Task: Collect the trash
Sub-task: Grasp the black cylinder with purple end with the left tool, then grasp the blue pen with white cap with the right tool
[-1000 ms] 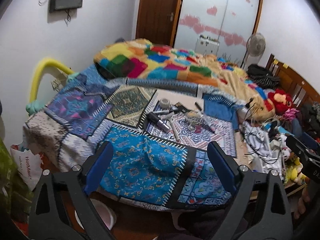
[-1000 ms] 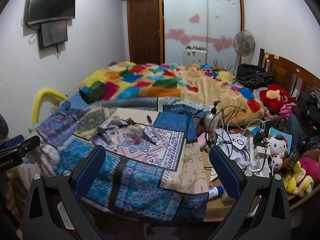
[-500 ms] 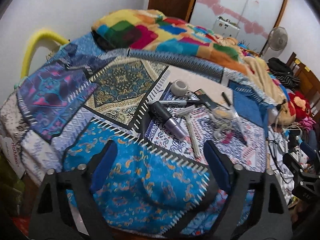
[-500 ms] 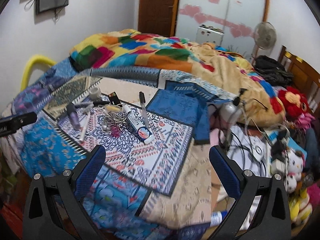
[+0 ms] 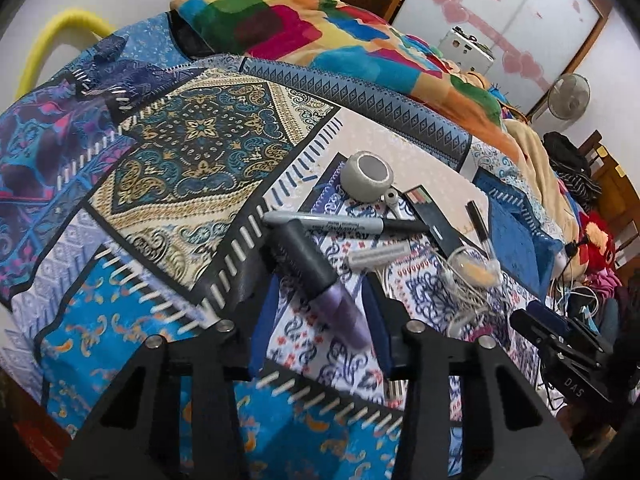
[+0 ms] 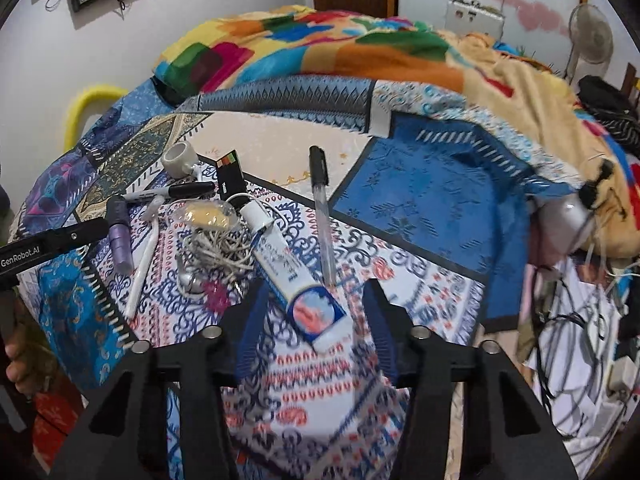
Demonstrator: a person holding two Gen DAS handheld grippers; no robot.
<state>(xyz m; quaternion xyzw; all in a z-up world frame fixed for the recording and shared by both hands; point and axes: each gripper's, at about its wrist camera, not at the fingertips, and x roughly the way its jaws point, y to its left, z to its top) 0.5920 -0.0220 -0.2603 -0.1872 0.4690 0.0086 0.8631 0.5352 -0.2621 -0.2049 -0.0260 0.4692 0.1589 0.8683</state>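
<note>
Small clutter lies on the patchwork bed cover (image 5: 192, 148). A black and purple cosmetic tube (image 5: 316, 276) lies between the blue pads of my left gripper (image 5: 320, 320). Its jaws are closing, with a gap still showing on each side. My right gripper (image 6: 314, 328) is closing too, and the flat end of a white and blue cream tube (image 6: 296, 280) sits between its pads, untouched. Close by are a grey tape roll (image 5: 368, 176), a black marker (image 5: 344, 224), a clear pen (image 6: 322, 216), a tangle of string (image 6: 216, 252) and a wrapper (image 6: 208, 216).
A bright patchwork blanket (image 5: 320, 28) is heaped at the back. Cables (image 6: 580, 340) and plush toys crowd the right bedside. A yellow foam loop (image 5: 68, 28) stands by the left wall, a fan (image 6: 590, 40) at the far right. A hand (image 6: 16, 360) shows at the left edge.
Both grippers have come down and forward over the bed to the clutter. Their jaws have narrowed, the left around the purple tube, the right around the cream tube.
</note>
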